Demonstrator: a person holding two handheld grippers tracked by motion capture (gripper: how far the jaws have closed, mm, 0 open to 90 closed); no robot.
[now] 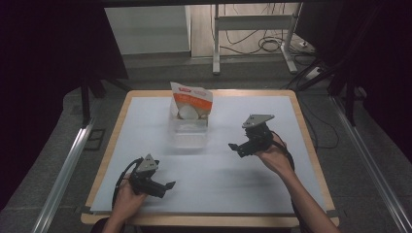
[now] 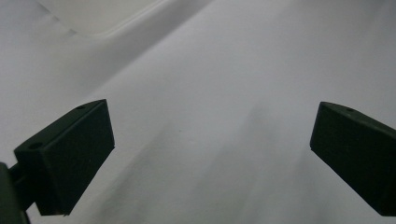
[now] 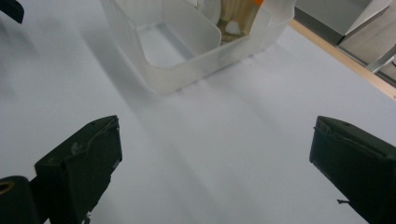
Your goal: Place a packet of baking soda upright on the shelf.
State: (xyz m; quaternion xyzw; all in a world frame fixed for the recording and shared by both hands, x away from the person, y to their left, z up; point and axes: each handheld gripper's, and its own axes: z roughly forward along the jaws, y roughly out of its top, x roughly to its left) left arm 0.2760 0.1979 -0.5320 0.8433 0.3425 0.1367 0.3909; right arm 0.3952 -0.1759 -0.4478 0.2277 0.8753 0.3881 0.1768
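A clear plastic bin (image 1: 188,132) stands on the white table top, far centre. An orange and white snack bag (image 1: 192,104) stands upright in its far end. In the right gripper view the bin (image 3: 187,70) lies ahead with its near compartment empty and the bag (image 3: 238,16) at its far end. My left gripper (image 1: 167,186) rests low near the front left, open, nothing between its jaws; the same gripper (image 2: 212,158) faces bare white surface. My right gripper (image 1: 235,148) is held right of the bin, open and empty; seen from its own camera the gripper (image 3: 215,163) points toward the bin.
The white sheet covers a wooden table (image 1: 306,131) whose edge (image 3: 336,51) shows at the far right. Beyond the table stand metal frame legs (image 1: 216,43) and floor cables (image 1: 272,43). Metal rails (image 1: 68,165) run along both sides.
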